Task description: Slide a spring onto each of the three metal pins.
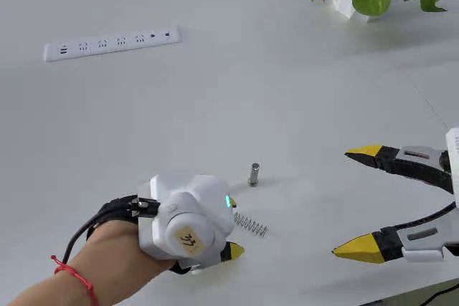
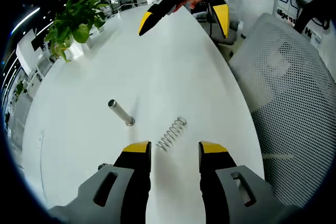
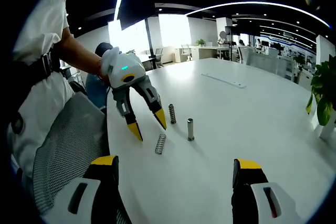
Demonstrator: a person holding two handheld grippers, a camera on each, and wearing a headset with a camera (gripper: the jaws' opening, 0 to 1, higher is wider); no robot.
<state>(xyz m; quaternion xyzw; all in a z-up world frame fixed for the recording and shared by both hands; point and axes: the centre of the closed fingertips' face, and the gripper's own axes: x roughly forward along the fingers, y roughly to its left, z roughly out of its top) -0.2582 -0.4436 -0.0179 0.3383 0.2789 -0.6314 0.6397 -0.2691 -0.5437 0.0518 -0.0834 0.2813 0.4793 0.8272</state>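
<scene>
L gripper (image 2: 175, 149) low over bench (image 1: 215, 91), jaws apart, nothing held. Spring (image 2: 171, 132) lies flat on bench just ahead of its tips, untouched. Bare metal pin (image 1: 254, 174) upright just beyond. 2nd coil (image 3: 171, 114) upright near pin; whether on a pin, can't tell. R gripper (image 1: 358, 200) well apart, jaws wide, empty.
</scene>
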